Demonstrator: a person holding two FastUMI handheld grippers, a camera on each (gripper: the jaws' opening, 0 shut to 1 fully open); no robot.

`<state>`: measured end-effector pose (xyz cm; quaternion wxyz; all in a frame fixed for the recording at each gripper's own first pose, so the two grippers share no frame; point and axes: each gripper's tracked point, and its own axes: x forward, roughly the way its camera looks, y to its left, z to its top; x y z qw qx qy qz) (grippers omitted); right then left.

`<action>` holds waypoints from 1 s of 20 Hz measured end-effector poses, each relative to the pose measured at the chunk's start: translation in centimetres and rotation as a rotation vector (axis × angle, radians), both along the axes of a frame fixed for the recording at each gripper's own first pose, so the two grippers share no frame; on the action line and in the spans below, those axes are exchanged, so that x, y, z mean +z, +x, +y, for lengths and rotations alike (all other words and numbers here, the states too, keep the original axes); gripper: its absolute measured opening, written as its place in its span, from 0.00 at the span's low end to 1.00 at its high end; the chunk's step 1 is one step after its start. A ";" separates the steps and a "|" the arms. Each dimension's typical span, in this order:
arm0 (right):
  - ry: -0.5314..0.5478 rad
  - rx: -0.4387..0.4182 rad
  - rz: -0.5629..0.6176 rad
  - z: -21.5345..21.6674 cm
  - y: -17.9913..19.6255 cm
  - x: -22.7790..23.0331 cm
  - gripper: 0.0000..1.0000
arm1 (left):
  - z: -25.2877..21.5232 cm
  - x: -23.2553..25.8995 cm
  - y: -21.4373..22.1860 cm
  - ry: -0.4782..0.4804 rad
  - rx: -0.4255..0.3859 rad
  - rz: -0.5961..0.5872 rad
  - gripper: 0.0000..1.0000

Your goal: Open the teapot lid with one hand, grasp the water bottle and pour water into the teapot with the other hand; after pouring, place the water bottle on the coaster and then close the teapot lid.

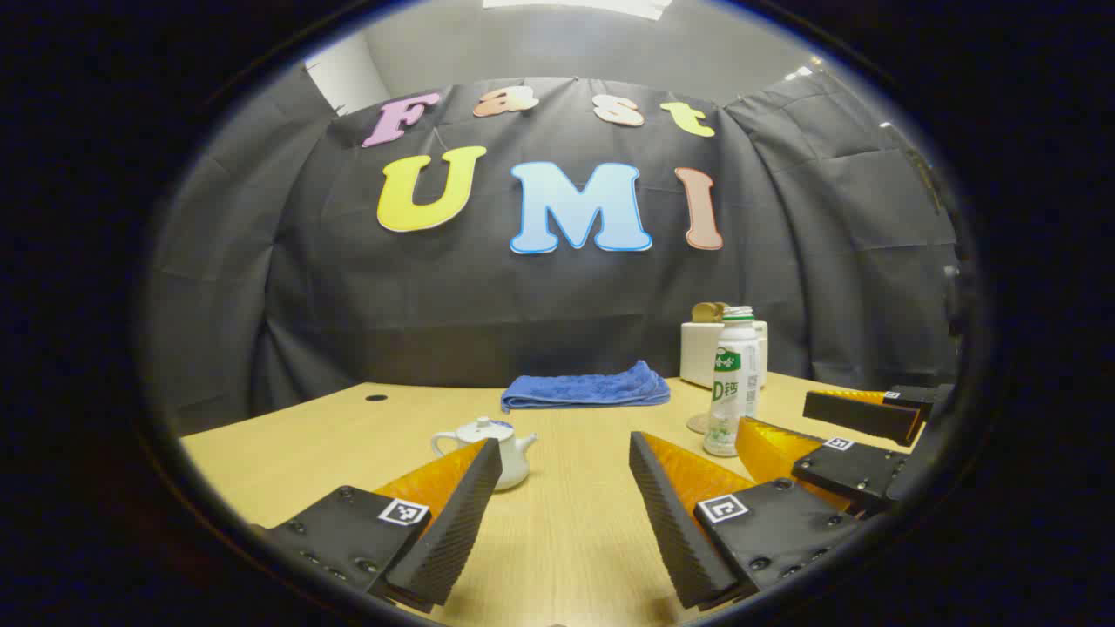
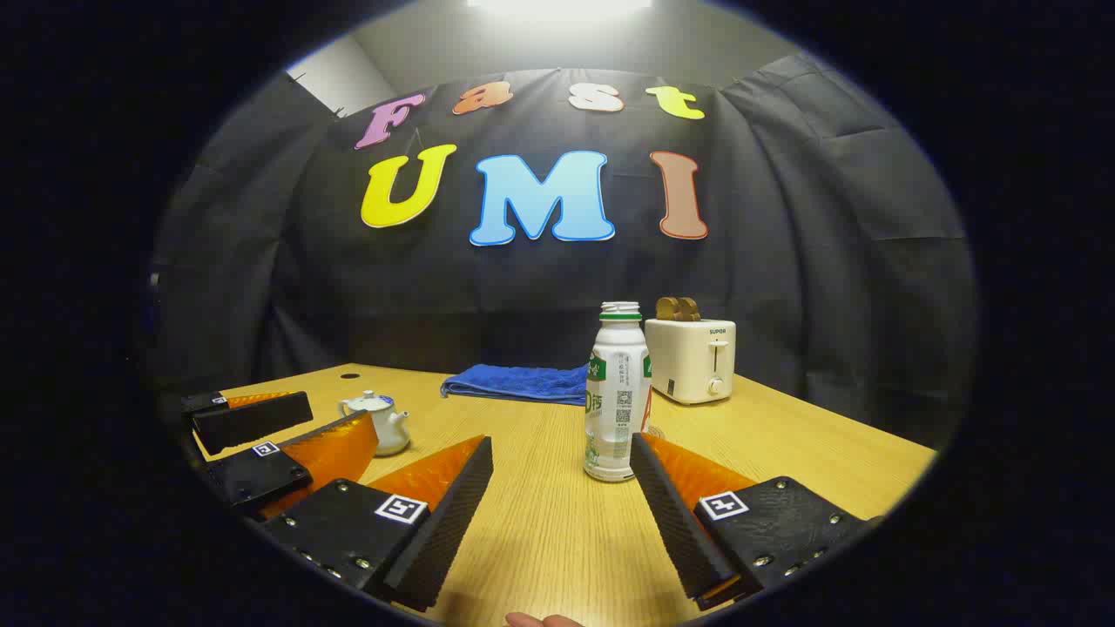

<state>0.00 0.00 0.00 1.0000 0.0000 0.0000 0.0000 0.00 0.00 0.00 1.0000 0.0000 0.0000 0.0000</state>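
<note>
A small white teapot (image 1: 510, 453) with its lid on stands on the wooden table (image 1: 566, 531), partly behind one finger of my left gripper (image 1: 564, 444), which is open and holds nothing. The uncapped white water bottle (image 1: 732, 383) stands upright to the right, with a round coaster (image 1: 695, 424) just behind its base. In the right gripper view the bottle (image 2: 617, 409) stands just beyond my open right gripper (image 2: 562, 444), close to one fingertip. The teapot (image 2: 376, 420) sits to the left, beside the left gripper (image 2: 335, 416). The right gripper (image 1: 775, 416) sits low beside the bottle.
A folded blue towel (image 1: 585, 387) lies at the back of the table. A white toaster (image 2: 692, 357) with toast in it stands behind the bottle. A small round hole (image 1: 376, 398) is in the table at the back left. A fingertip (image 2: 540, 620) shows at the bottom edge.
</note>
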 end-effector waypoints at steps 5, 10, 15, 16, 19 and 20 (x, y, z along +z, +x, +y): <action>0.000 0.000 0.000 0.0 0.0 0.0 0.98 | 0.0 0.0 0.0 0.000 0.000 0.000 1.00; 0.000 0.000 0.000 0.0 0.0 0.0 0.97 | 0.0 0.0 0.0 0.000 0.000 0.000 1.00; -0.025 -0.002 0.010 -0.4 -0.2 -0.1 0.97 | 0.0 0.4 0.2 0.000 0.000 -0.014 0.99; -0.018 -0.001 0.009 -0.3 -0.2 0.0 0.97 | 0.0 0.2 0.0 0.000 0.000 -0.002 0.99; -0.017 -0.004 0.010 -0.4 -0.2 0.0 0.97 | -0.2 0.2 0.0 -0.002 -0.016 -0.003 0.99; -0.018 -0.008 0.011 -0.4 -0.2 0.0 0.97 | -0.3 0.2 0.0 -0.001 -0.021 -0.002 0.99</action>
